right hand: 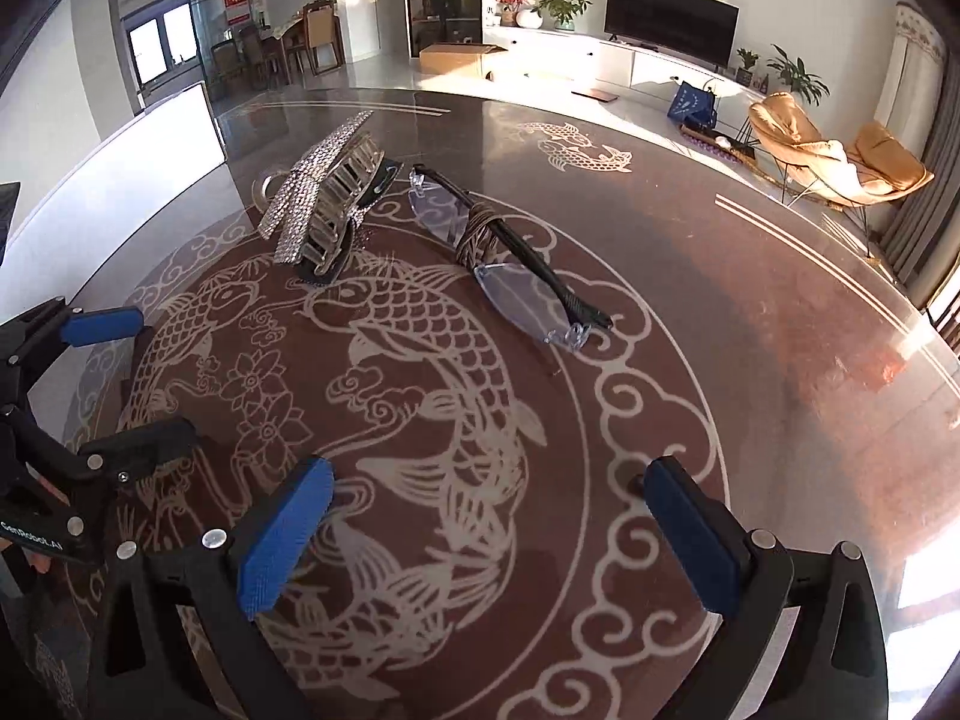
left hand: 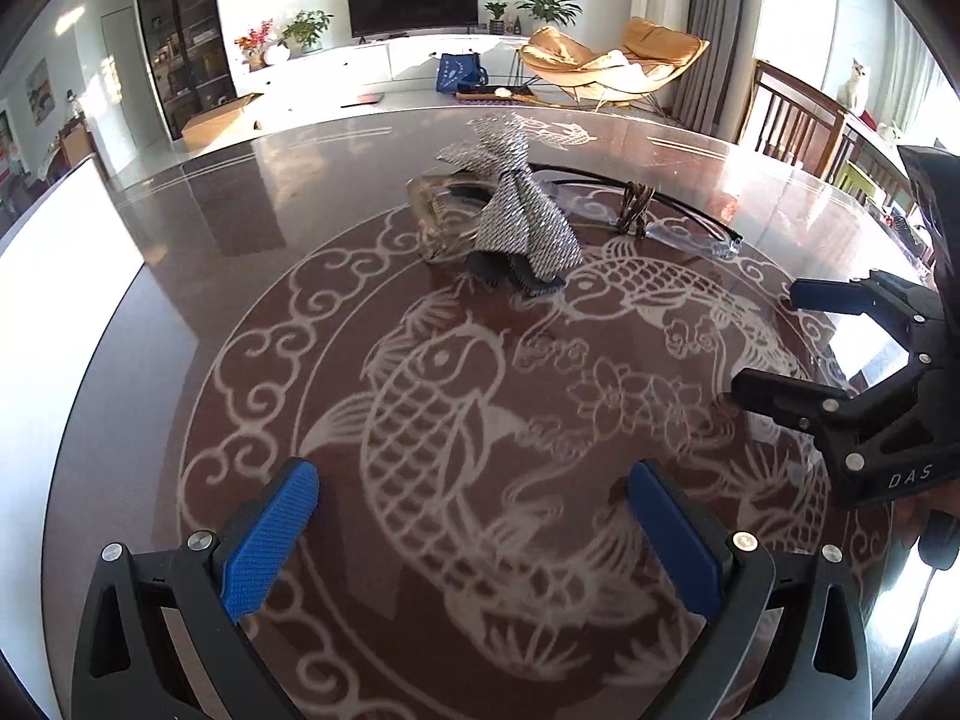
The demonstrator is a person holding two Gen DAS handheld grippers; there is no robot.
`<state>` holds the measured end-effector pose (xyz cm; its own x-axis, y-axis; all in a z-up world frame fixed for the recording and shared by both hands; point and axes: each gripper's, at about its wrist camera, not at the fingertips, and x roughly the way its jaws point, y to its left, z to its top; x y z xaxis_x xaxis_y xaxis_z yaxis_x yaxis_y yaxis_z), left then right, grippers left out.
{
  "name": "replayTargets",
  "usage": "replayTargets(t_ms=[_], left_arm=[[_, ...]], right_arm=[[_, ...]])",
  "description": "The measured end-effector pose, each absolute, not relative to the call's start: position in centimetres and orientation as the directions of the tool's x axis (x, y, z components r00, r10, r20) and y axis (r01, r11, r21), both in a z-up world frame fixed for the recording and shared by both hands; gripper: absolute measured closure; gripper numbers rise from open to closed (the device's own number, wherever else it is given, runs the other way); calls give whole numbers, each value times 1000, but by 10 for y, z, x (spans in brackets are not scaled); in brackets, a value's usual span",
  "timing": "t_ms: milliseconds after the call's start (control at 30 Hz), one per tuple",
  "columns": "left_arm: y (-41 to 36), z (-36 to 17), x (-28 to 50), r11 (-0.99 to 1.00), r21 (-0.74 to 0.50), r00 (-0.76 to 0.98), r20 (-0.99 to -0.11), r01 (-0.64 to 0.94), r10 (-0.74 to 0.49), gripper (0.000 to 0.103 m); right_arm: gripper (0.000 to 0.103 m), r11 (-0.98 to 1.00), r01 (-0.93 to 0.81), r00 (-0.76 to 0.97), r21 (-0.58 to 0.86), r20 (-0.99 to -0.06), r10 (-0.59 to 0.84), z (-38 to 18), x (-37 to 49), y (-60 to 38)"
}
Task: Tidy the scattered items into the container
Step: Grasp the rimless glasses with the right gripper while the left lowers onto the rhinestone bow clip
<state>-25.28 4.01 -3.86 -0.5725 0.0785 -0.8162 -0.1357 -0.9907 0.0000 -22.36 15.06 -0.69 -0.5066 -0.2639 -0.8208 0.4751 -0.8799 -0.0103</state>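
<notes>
- Both grippers, left gripper (left hand: 471, 531) and right gripper (right hand: 489, 534), hover spread wide and empty over the glossy carp-patterned table (right hand: 780, 360).
- Ahead of the fingers lie a rhinestone hair clip (right hand: 321, 210), then glasses (right hand: 510, 264), side by side, apart.
- Bare tabletop surrounds them.

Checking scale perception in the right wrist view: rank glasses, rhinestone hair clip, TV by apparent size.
1. glasses, longest span across the frame.
2. rhinestone hair clip and TV look about alike, so no ranking between them. The TV is far off across the room, so its apparent size misleads.
</notes>
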Motion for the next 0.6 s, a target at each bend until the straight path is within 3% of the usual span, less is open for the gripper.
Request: replayTargets(t_ms=[167, 467, 533, 567, 600], left_arm=[[51, -38, -300, -985, -3, -569, -816, -172, 102, 0], [40, -37, -342, -996, -1, -577, -815, -86, 51, 0], [39, -38, -348, -996, -1, -578, -815, -88, 52, 0], [38, -38, -353, -996, -1, -578, -814, -87, 52, 0], [38, -38, -358, -996, -4, -578, -814, -89, 55, 0]], right_arm=[[0, -858, 513, -496, -11, -820, -286, -8, -259, 142], [0, -796, 605, -462, -14, -821, -336, -12, -302, 124], [6, -769, 639, -454, -14, -814, -363, -12, -305, 118], [20, -758, 653, -457, -13, -805, -379, -11, -305, 115], [44, -754, 657, -467, -15, -793, -392, -9, -303, 114]])
